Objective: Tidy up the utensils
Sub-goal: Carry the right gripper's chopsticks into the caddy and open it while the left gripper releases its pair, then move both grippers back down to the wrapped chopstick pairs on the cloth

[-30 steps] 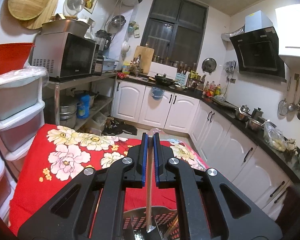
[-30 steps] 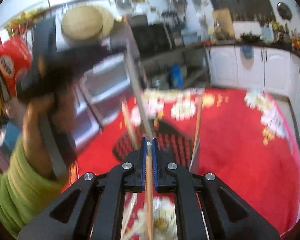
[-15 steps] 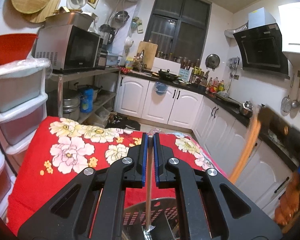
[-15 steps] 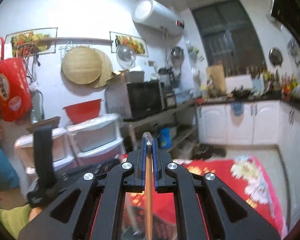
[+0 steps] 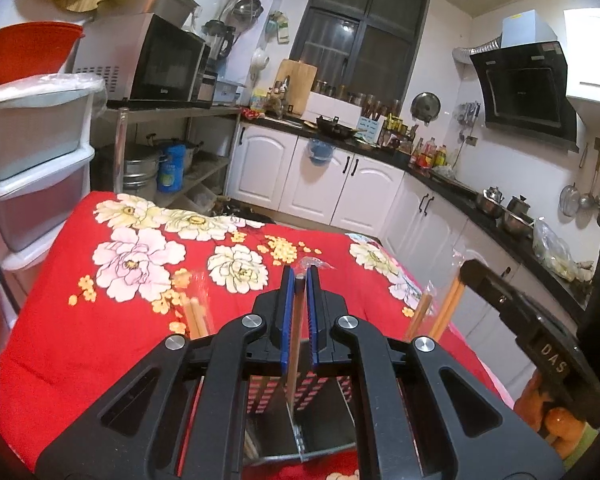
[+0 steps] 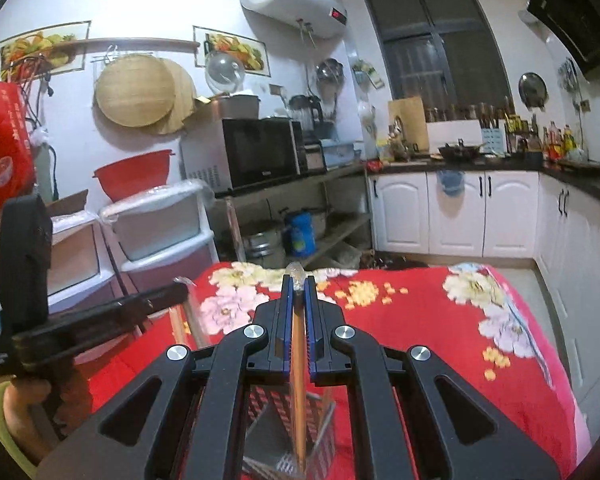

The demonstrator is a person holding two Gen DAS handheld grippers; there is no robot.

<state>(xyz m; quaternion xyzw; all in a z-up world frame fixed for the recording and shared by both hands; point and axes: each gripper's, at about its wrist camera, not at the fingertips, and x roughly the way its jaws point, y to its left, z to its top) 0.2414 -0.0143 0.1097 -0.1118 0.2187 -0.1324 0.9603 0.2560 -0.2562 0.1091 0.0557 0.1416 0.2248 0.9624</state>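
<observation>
A plastic-wrapped chopstick (image 5: 296,332) is clamped by the left gripper (image 5: 299,280), another chopstick (image 6: 298,360) by the right gripper (image 6: 297,280) (both over the perforated metal holder (image 5: 324,412) on the red floral cloth (image 5: 100,320)).

Warm indoor light fills the kitchen, bright on the white walls; the dark-framed window (image 5: 360,36) shows night outside. Fisheye bending curves the edges into black corners. The red floral tablecloth (image 6: 440,320) looks slightly soft, the near foreground blurred.
</observation>
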